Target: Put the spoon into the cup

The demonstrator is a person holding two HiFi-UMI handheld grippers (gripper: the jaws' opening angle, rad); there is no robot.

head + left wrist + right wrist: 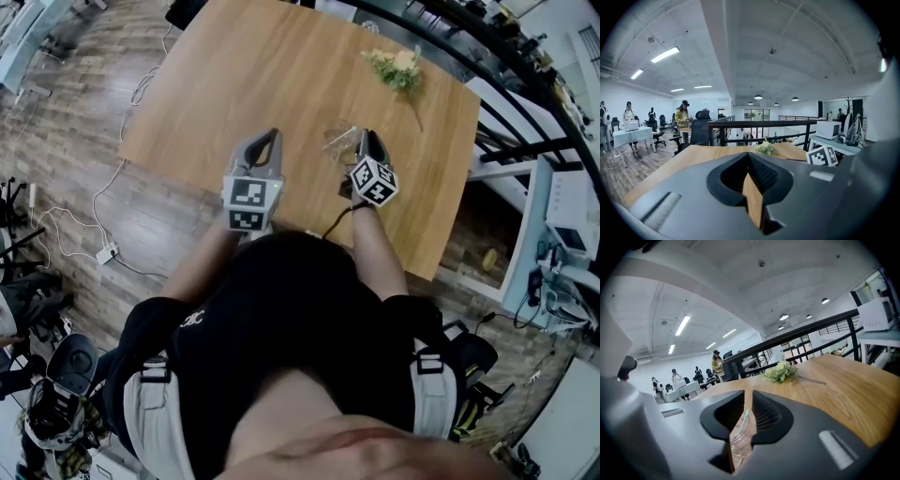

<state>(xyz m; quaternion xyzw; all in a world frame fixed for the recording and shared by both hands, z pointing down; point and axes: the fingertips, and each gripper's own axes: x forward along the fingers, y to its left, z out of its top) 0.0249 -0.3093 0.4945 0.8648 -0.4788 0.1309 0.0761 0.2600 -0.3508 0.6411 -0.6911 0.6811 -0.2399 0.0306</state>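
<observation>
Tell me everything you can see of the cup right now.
The cup is clear, thin plastic by its look, standing on the wooden table close by the right gripper. A pale green spoon leans inside it. In the right gripper view it shows through the slim gap between the parted jaws; no pad visibly presses it.

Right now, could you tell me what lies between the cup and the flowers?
Only bare tabletop separates the cup from the flowers, as the head view shows.
</observation>
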